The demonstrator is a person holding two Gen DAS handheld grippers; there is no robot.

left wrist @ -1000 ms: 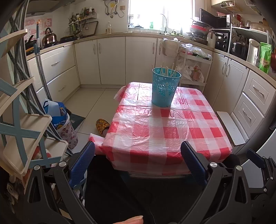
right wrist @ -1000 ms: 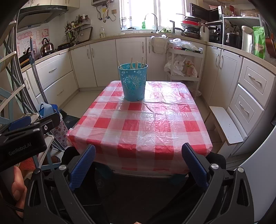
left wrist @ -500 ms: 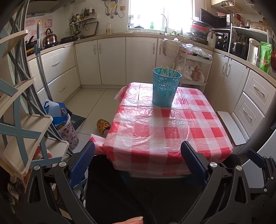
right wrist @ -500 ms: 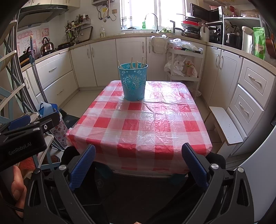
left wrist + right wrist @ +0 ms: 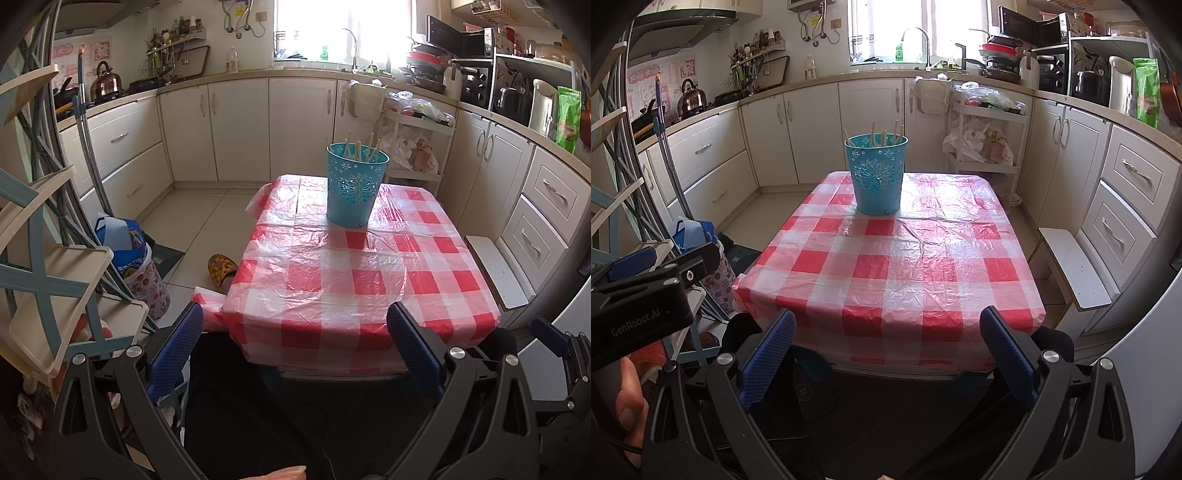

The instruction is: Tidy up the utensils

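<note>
Red-and-white checked plastic covers the table (image 5: 354, 280), bare but for one container. A turquoise perforated bucket (image 5: 354, 188) stands upright towards the far end – pale wooden utensil handles (image 5: 359, 147) poke above its rim, leaning at odd angles; what kind they are cannot be told. The left gripper (image 5: 295, 347) and right gripper (image 5: 886, 350) both hang before the near edge, jaws spread wide, holding nothing – well apart from the bucket.

Your right gripper (image 5: 886, 354) hangs wide open, empty, short of the red-and-white checked plastic tablecloth (image 5: 894, 266) — at its far end stands the turquoise perforated metal bucket (image 5: 876, 173) holding pale upright sticks (image 5: 873, 133).
</note>
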